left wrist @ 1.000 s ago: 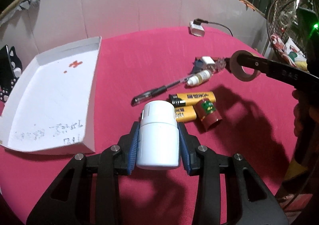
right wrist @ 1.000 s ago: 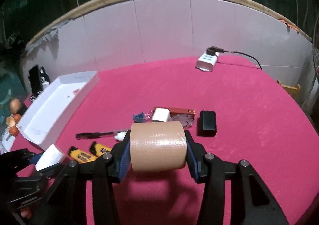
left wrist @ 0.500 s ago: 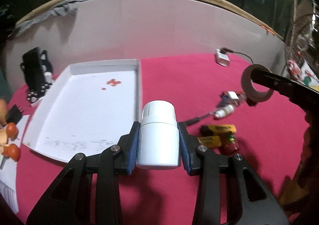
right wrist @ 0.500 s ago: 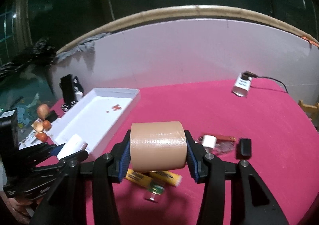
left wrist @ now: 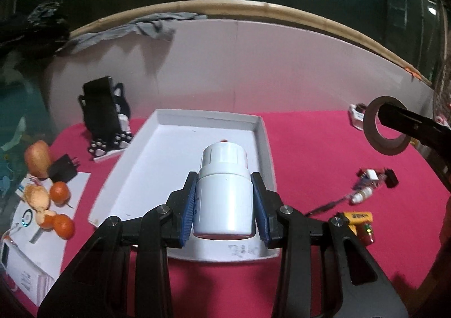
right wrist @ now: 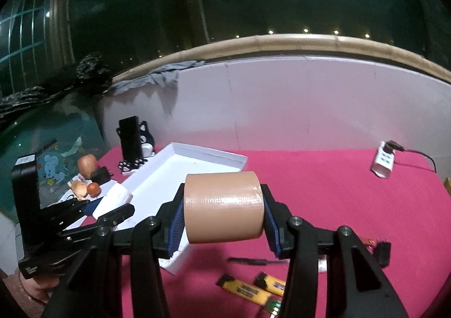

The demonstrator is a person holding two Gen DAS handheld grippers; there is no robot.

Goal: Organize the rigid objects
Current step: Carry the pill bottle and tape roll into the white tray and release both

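White bottle (left wrist: pixel 224 191) is clamped in our left hand-held gripper (left wrist: pixel 224 202), lifted over the near end of the white tray (left wrist: pixel 262 132). Tan tape roll (right wrist: pixel 224 206) is clamped in our right hand-held gripper (right wrist: pixel 224 219), beside the tray's right wall. We judge: lower the bottle onto the bare floor first, release low, then bring the tape in alongside, clear of the rim. Lighters (right wrist: pixel 248 288) remain on the red worktop (right wrist: pixel 324 177).

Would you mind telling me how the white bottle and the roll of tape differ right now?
The white bottle is glossy white and capped; the tape roll is matte tan with an open core. The bottle sits in the left gripper, the roll in the right gripper. Both are clamped above the red table, near the white tray.
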